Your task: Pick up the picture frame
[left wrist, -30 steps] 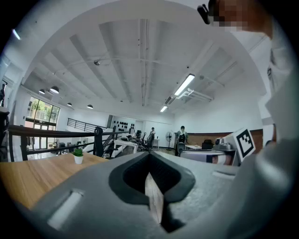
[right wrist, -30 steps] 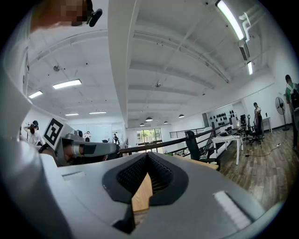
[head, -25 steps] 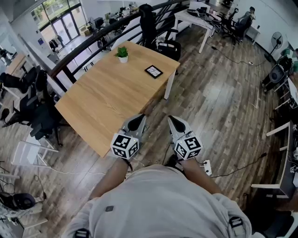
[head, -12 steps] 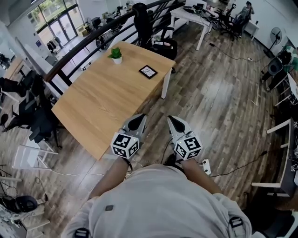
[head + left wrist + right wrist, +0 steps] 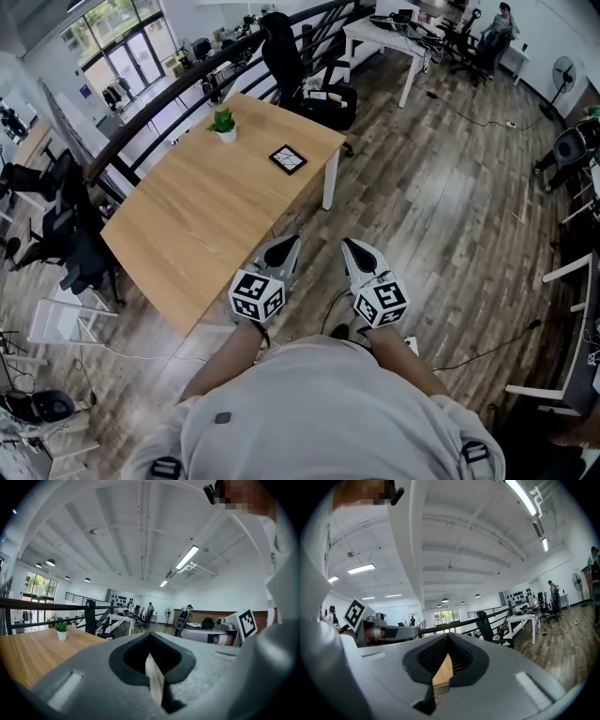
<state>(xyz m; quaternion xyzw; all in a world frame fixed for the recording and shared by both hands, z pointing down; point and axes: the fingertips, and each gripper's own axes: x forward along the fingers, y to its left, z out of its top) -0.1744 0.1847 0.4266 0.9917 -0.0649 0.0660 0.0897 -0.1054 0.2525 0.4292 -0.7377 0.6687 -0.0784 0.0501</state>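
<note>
Left claw (image 5: 288, 244) and right claw (image 5: 352, 247) both closed, empty, just off counter (image 5: 178, 230) near edge; frame (image 5: 288, 159) flat by far corner.

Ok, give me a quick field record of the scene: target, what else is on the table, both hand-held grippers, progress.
target: picture frame, lying flat on the wooden table, near its right edge
other item: potted plant, at the far corner, apart from the frame
left hand-held gripper: shut, empty, beside the table's near edge
right hand-held gripper: shut, empty, over the floor
progress: frame not yet touched; both grippers well short of it
</note>
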